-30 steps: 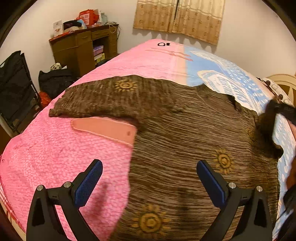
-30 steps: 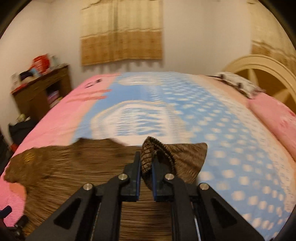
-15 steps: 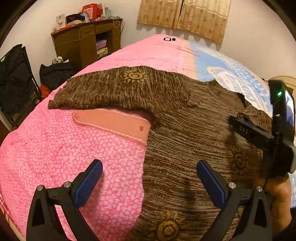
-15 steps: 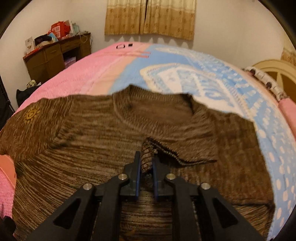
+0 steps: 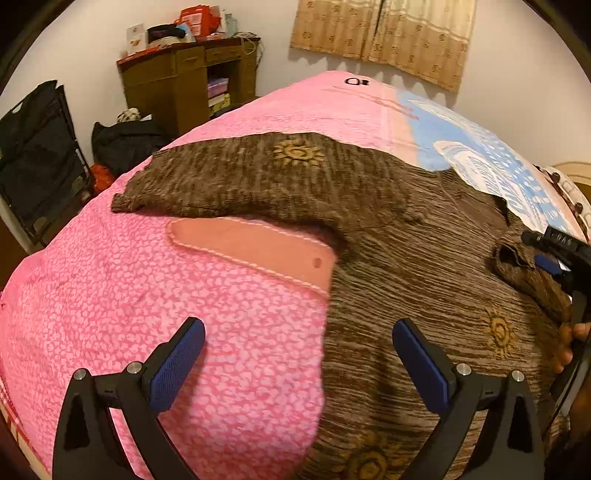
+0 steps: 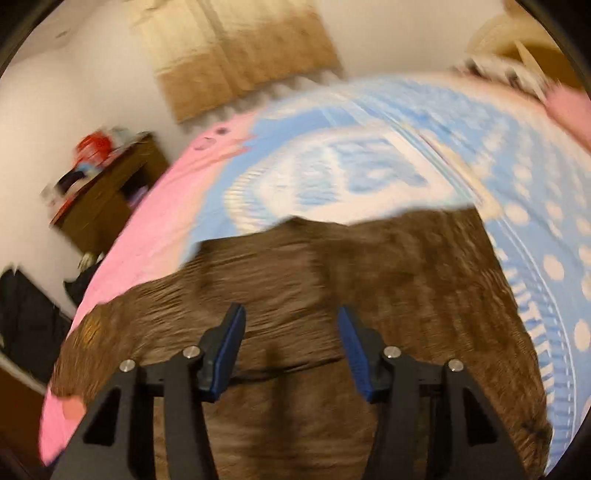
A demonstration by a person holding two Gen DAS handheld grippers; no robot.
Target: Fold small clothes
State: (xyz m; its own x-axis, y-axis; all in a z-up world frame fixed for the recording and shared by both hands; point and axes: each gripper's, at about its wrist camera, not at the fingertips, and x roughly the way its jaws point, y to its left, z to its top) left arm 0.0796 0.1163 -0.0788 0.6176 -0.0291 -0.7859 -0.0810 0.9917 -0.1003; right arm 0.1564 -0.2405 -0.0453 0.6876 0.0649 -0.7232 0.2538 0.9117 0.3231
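A brown knit sweater (image 5: 406, 258) with gold sun motifs lies flat on the bed. Its left sleeve (image 5: 229, 181) stretches out to the left; its right sleeve (image 5: 528, 273) is folded in across the body. My left gripper (image 5: 299, 354) is open and empty, hovering over the sweater's lower left edge. My right gripper (image 6: 291, 350) is open and empty above the sweater's body (image 6: 332, 288); it also shows at the right edge of the left wrist view (image 5: 557, 258). The right wrist view is blurred.
The bed has a pink and blue cover (image 5: 147, 295). A brown desk (image 5: 184, 85) with clutter, dark bags (image 5: 125, 140) and a black rack (image 5: 37, 155) stand at the left. A curtain (image 5: 380, 33) hangs on the far wall. A headboard (image 6: 524, 40) is at the right.
My right gripper carried the right sleeve in over the sweater's body, then opened and let it go. My left gripper stayed open and shifted slightly.
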